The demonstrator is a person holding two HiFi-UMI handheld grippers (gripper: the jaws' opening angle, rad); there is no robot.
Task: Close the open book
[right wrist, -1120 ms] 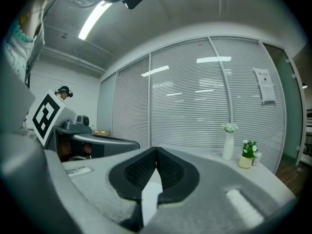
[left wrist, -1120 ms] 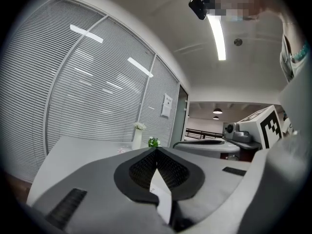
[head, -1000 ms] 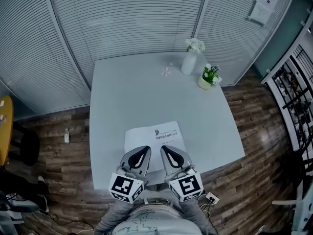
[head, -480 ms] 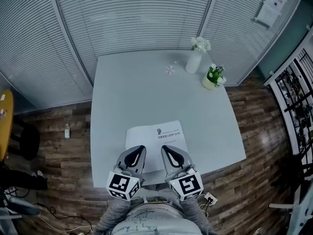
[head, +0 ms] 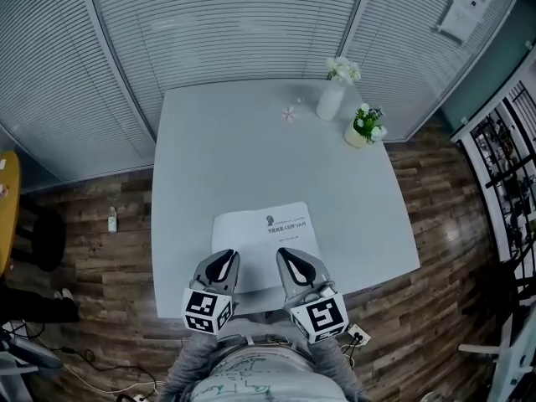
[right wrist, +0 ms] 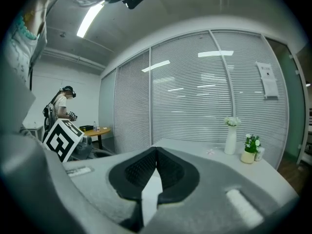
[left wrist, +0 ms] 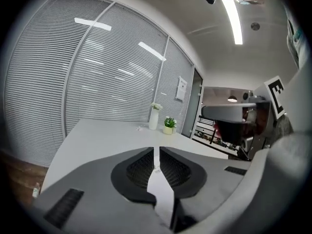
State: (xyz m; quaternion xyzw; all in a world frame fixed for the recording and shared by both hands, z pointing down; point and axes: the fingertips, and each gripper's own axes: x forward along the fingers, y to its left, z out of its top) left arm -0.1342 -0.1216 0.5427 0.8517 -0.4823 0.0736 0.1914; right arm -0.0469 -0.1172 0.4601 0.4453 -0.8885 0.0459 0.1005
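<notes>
A thin white book lies flat near the table's front edge, a face with a line of print turned up. My left gripper hangs over the book's near left corner. Its jaws have just been opening and stand a narrow slit apart, with nothing gripped between them; in the left gripper view only white surface shows through the slit. My right gripper is over the book's near right part, and in the right gripper view its tips meet, shut and empty.
The grey table carries a white vase of flowers, a small potted plant and a pink flower at its far right corner. Slatted blinds wall the back. A bottle stands on the wooden floor at left.
My left gripper has dropped lower and drawn back toward the table's front edge, and its jaws have parted slightly. The right gripper and the book have stayed put.
</notes>
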